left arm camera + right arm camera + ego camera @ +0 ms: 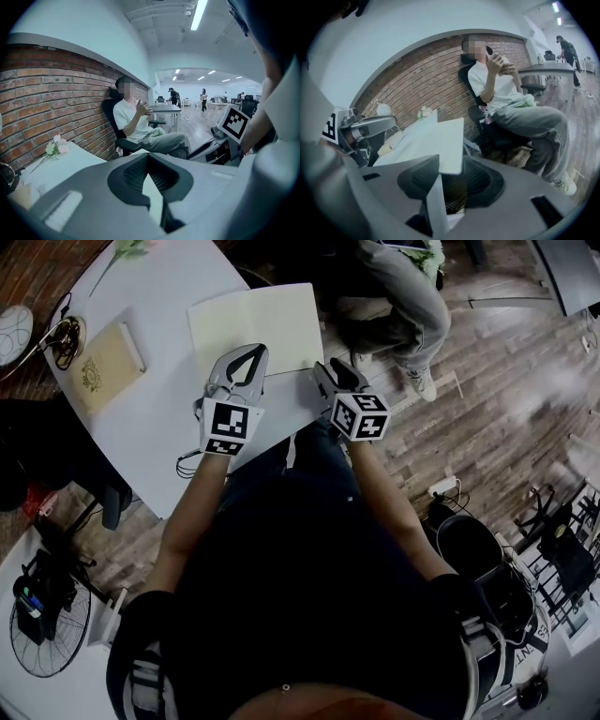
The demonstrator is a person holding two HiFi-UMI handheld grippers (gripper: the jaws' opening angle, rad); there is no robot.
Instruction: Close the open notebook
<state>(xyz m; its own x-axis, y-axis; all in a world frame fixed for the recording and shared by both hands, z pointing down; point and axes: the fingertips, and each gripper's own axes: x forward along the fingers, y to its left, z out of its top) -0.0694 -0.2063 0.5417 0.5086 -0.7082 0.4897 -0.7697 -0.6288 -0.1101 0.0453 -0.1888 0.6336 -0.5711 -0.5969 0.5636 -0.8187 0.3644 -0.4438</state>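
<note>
The notebook (258, 320) is lying open on the desk (169, 296), the right tongs (324, 371) are gaping around a page edge, and the left tongs (254, 353) are hovering closed, so pinching squarely before folding is advisable.

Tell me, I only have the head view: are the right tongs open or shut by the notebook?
Observer: Open. In the right gripper view the right tongs stand with jaws apart, pads pressing nothing.
Operator: Where is the notebook from there?
Observer: The open notebook lies just ahead; its near corner shows in the gap between the jaws.
Operator: And the left tongs?
Observer: In the left gripper view the left tongs have their tips meeting, and nothing seems clamped between the pads.
</note>
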